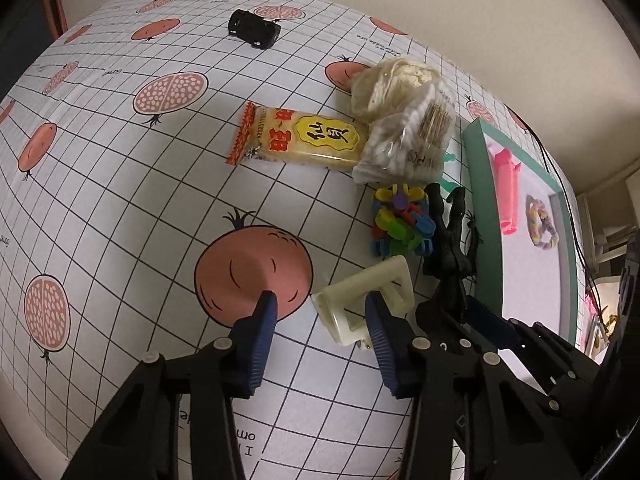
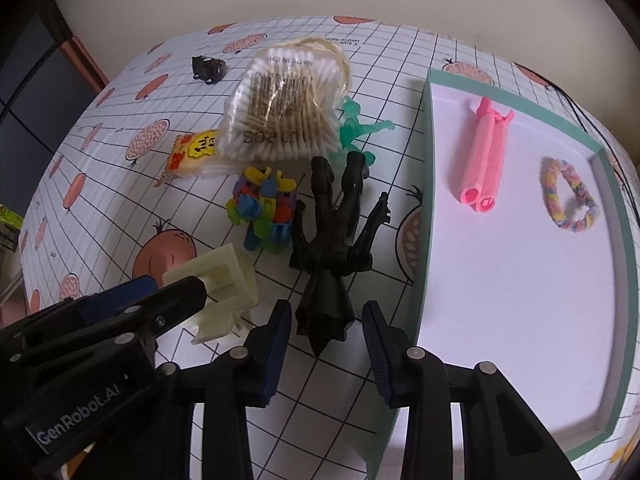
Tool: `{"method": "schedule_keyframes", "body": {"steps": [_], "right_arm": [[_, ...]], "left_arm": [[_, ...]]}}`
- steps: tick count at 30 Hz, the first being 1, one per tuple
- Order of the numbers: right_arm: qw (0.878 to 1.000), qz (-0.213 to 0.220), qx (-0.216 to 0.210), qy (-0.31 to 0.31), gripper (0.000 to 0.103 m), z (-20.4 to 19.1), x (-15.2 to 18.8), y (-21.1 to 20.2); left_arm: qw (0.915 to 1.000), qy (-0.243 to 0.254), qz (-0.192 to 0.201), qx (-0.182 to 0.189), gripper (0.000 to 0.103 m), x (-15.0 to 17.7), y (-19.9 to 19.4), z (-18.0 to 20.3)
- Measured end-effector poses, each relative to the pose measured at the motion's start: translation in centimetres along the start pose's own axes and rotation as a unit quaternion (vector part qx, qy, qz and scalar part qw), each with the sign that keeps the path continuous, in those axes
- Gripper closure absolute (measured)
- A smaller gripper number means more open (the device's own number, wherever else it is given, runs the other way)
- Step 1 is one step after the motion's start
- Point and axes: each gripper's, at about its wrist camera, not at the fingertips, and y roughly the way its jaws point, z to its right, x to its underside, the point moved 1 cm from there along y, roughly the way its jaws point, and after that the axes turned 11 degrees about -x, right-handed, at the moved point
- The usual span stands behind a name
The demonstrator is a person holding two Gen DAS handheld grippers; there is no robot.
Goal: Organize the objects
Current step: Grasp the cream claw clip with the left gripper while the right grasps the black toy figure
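1. While most of the clutter lies loose on the worktop (image 2: pixel 100 184), the green-rimmed tray (image 2: pixel 430 184) at the right of the right wrist view holds only two things: a pink clip (image 2: pixel 486 160) and a braided bracelet (image 2: pixel 570 196).
2. Left of the tray, at centre frame, lie a black figure (image 2: pixel 334 240), a bundle of coloured clips (image 2: pixel 264 212), a bag of cotton swabs (image 2: pixel 280 112), a green figure (image 2: pixel 360 128) half under it, and a rice cracker packet (image 2: pixel 192 156).
3. Further out, a cream plastic bracket (image 1: pixel 368 300) sits at lower centre of the left wrist view, and a small black toy car (image 1: pixel 254 28) sits alone at the top.
4. The right tool (image 2: pixel 326 328) is released, jaws spread either side of the black figure's lower end, not touching it.
5. The left tool (image 1: pixel 320 316) is also released, empty, one finger in front of the bracket.
6. My judgement: sorting is early, with two items in and seven left out.
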Motion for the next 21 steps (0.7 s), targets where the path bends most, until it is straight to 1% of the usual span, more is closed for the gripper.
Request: {"method": "schedule_keyframes", "body": {"steps": [11,13,14,18,19,21], "right_arm": [[1.0,0.0,0.01,-0.01,0.065,-0.2,-0.3,0.3],[1.0,-0.001,0.012,-0.012,0.067,-0.2,-0.3,0.3],[1.0,0.0,0.016,-0.012,0.071,-0.2,-0.3,0.3],[1.0,0.001,0.009,-0.006,0.072,0.0,-0.4,0.4],[1.0,0.001,0.009,-0.007,0.072,0.0,-0.4,0.4],[1.0,0.001,0.009,-0.006,0.072,-0.1,-0.4,0.4]], "left_arm": [[0.9999,0.009,-0.001,-0.011,0.057,0.0,-0.3,0.7],[0.9998,0.014,0.001,-0.014,0.057,0.0,-0.5,0.9],[0.9998,0.016,0.001,-0.015,0.057,0.0,-0.6,1.0],[0.9998,0.014,0.002,-0.011,0.068,-0.1,-0.7,1.2],[0.9998,0.015,0.003,-0.011,0.069,-0.2,-0.5,1.2],[0.9997,0.02,0.006,-0.009,0.075,-0.2,-0.2,1.2]]}}
